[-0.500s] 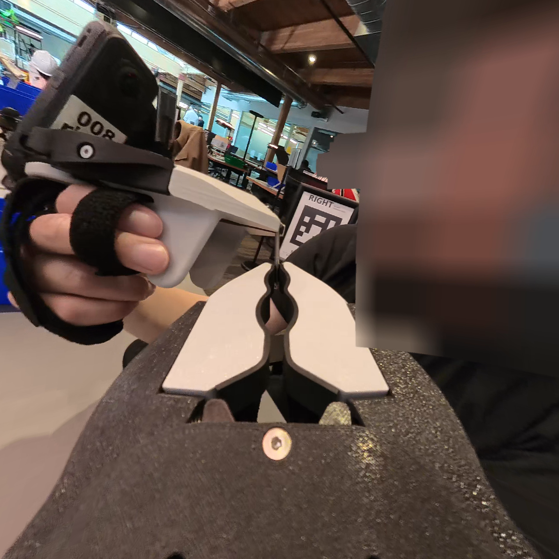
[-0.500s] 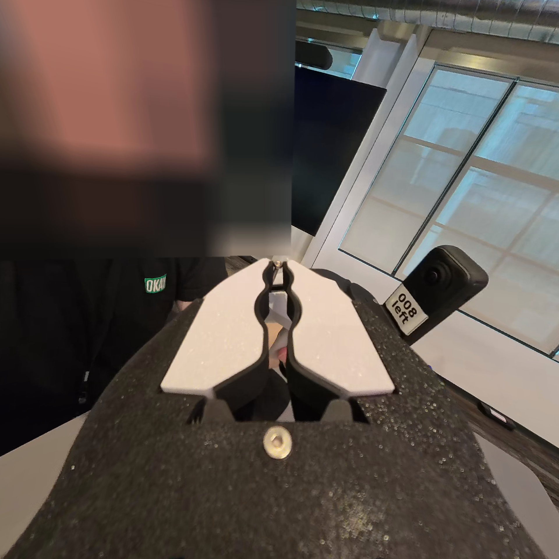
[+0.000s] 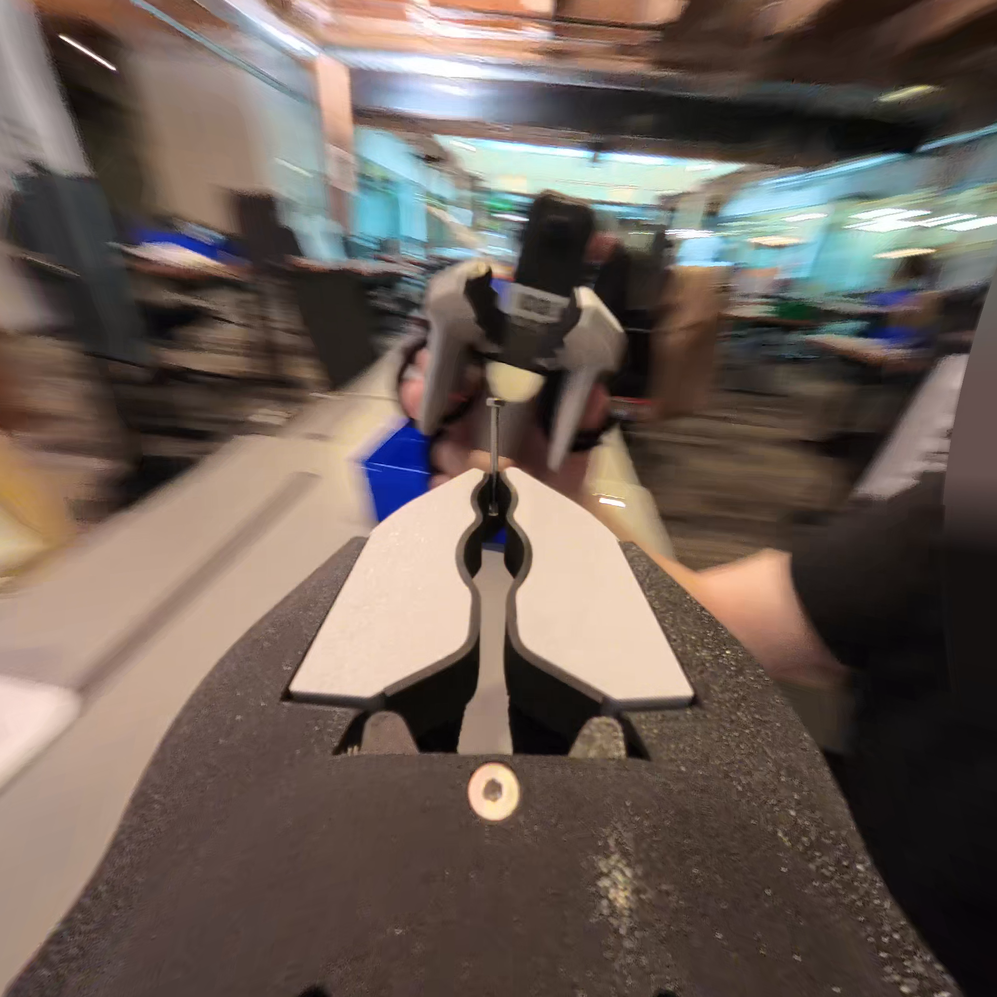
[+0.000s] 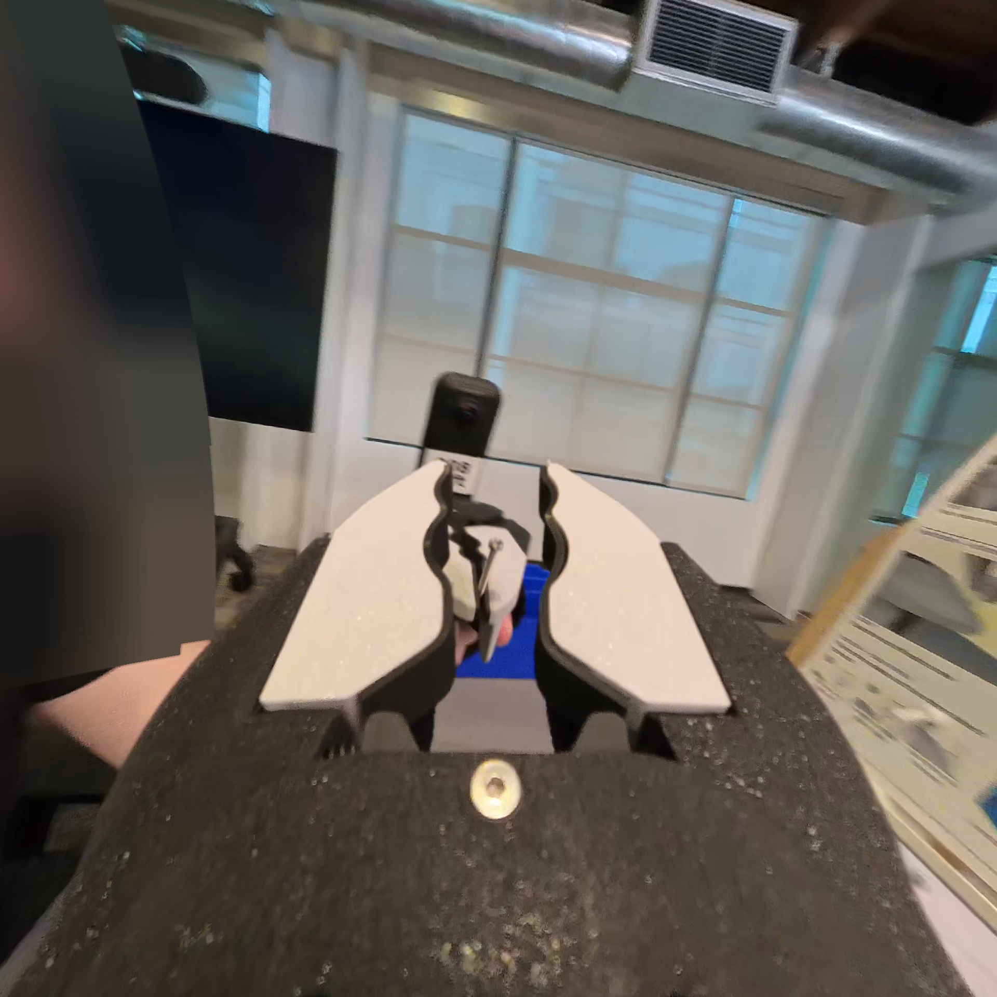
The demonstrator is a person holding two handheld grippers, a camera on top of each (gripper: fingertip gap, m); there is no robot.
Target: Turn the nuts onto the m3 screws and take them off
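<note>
At 12 o'clock of the left gripper, its closed tips pinch a thin bolt; right gripper gapes empty, blue bin below.

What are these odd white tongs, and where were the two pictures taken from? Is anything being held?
There is no robot: a person holds a hand-held gripper in each hand, each with a camera looking along its two white fingers. In the left view, the left hand-held gripper is shut on a thin metal bolt that sticks out forward. Facing it is the right hand-held gripper, seen in its own view with its fingers apart and holding nothing. A blue bin stands behind on a pale table. The background is blurred.
</note>
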